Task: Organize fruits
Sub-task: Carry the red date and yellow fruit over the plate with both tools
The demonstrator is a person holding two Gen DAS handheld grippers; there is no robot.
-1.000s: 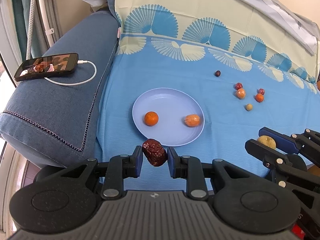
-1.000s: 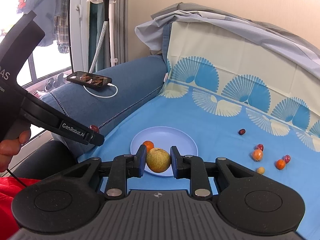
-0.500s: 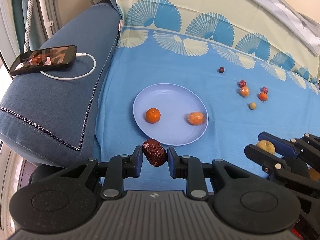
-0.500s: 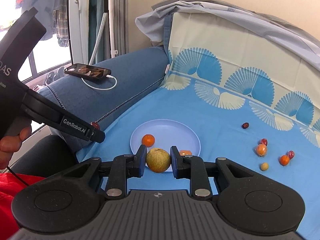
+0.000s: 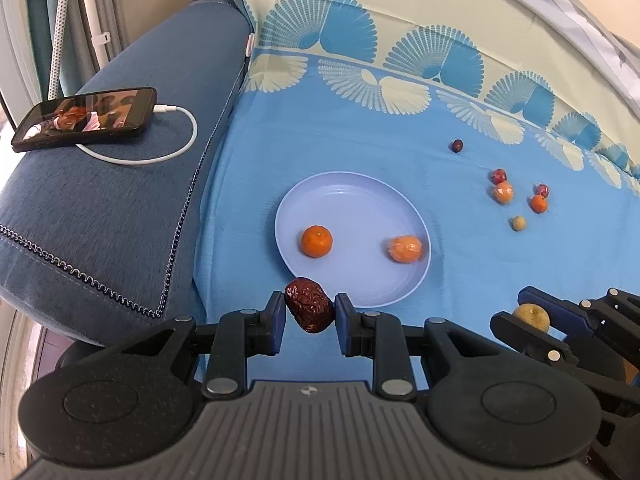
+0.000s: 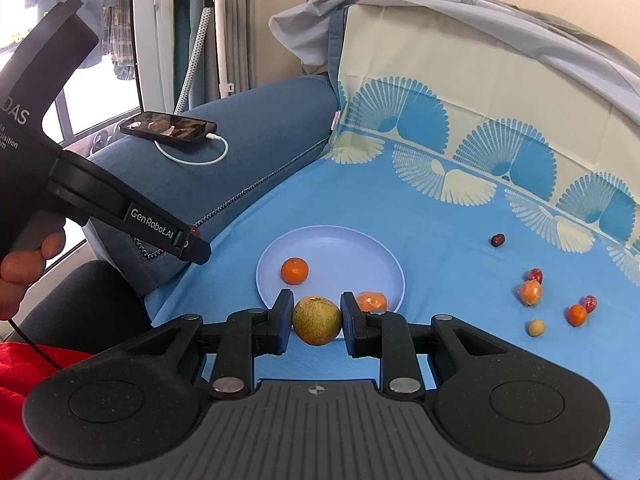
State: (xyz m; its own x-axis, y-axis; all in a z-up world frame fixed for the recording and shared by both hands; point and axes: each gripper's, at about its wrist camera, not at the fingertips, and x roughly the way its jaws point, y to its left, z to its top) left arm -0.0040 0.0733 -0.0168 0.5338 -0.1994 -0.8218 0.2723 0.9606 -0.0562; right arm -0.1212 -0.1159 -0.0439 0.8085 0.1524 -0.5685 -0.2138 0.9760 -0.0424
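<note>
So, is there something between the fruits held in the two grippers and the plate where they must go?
Nothing visible. The left gripper holds a red date by the plate rim; the right gripper holds a greenish fruit near it.

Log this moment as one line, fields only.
left gripper: shut on dried red date | right gripper: shut on green-yellow round fruit | plate: orange, peeled mandarin | loose on cloth: six small fruits

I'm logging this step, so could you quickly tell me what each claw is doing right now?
Left claw: closed on the dried red date.
Right claw: closed on the green-yellow round fruit.
</note>
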